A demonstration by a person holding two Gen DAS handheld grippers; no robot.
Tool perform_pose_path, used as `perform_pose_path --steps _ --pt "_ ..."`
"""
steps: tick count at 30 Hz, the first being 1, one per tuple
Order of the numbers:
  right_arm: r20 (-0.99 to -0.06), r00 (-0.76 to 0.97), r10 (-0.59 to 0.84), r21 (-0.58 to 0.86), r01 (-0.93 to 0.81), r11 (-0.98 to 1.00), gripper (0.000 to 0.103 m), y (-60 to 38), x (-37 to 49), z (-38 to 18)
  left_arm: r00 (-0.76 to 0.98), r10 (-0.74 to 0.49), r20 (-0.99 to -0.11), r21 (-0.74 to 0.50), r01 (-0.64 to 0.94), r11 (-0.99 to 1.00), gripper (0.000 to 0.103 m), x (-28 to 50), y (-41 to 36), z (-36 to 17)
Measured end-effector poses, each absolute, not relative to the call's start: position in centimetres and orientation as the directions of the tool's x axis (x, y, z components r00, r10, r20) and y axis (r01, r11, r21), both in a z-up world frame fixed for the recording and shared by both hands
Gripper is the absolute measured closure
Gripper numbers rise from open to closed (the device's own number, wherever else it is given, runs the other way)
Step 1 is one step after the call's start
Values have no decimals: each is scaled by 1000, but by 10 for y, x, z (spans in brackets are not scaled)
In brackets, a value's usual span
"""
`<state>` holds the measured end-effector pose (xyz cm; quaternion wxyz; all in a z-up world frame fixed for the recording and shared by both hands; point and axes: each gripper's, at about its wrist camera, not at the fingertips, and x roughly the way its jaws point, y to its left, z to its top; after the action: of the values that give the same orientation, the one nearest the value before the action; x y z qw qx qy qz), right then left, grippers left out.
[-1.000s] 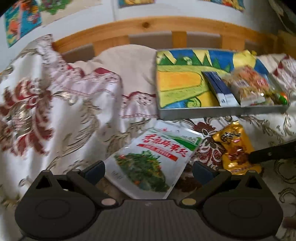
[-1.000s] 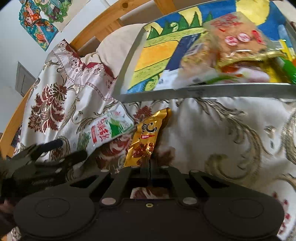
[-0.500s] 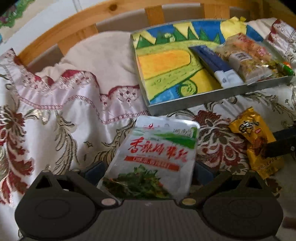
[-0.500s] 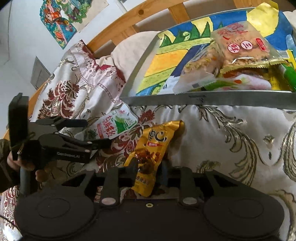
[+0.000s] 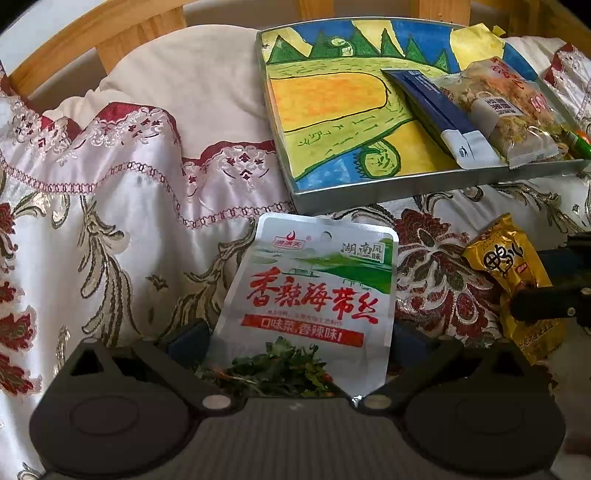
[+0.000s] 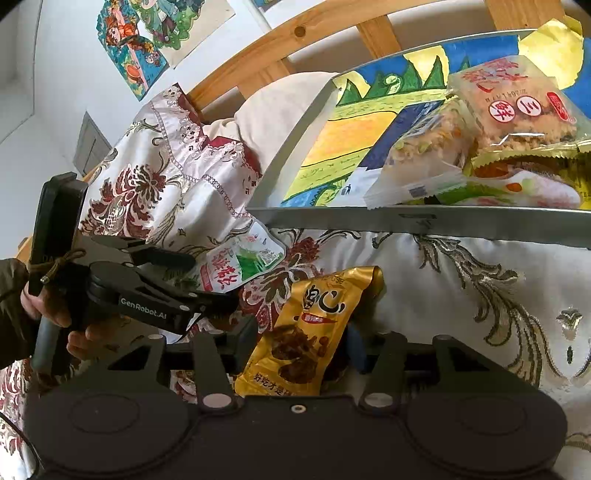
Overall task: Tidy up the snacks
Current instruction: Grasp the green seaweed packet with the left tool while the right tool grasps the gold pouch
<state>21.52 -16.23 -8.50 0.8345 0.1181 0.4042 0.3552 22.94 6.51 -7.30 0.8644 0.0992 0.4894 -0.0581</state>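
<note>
A silver seaweed pouch (image 5: 314,295) lies flat on the floral bedspread, its lower half between the fingers of my left gripper (image 5: 297,341), which stands open with both pads beside the pouch's edges. To its right a gold snack packet (image 6: 310,332) lies between the fingers of my right gripper (image 6: 301,343). Those jaws are opening and the pads do not press on the packet. From the right wrist view the left gripper (image 6: 210,282) sits over the seaweed pouch (image 6: 240,266). Behind both, a metal tray (image 5: 406,188) lined with a coloured drawing holds several snack packets.
In the tray a blue packet (image 5: 436,114) and a clear packet of brown snacks (image 5: 506,110) fill the right half. A cream pillow (image 5: 184,92) and a wooden headboard (image 5: 140,33) lie behind. A hand (image 6: 48,314) grips the left gripper's handle.
My left gripper has moved forward and down until the seaweed pouch lies between its fingers. The right gripper went from shut to open, and the gold packet now lies between its fingers.
</note>
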Motion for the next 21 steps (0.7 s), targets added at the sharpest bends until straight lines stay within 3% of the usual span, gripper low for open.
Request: perform_pose_path --steps 2,6,16,21 --pt "-600 428 676 465 -500 730 71 -162 214 -85 515 -15 -857 102 197 975 1 228 66 -72" --pt "-596 426 681 472 -501 725 79 -163 213 -85 529 -28 -848 93 200 975 2 218 61 -67" --pt "-615 427 663 429 -524 736 81 -166 200 -77 547 -130 -827 3 237 972 2 178 36 -53" --pt "-625 427 653 404 -538 740 81 -167 191 -71 492 -88 -866 45 252 967 2 172 27 -59"
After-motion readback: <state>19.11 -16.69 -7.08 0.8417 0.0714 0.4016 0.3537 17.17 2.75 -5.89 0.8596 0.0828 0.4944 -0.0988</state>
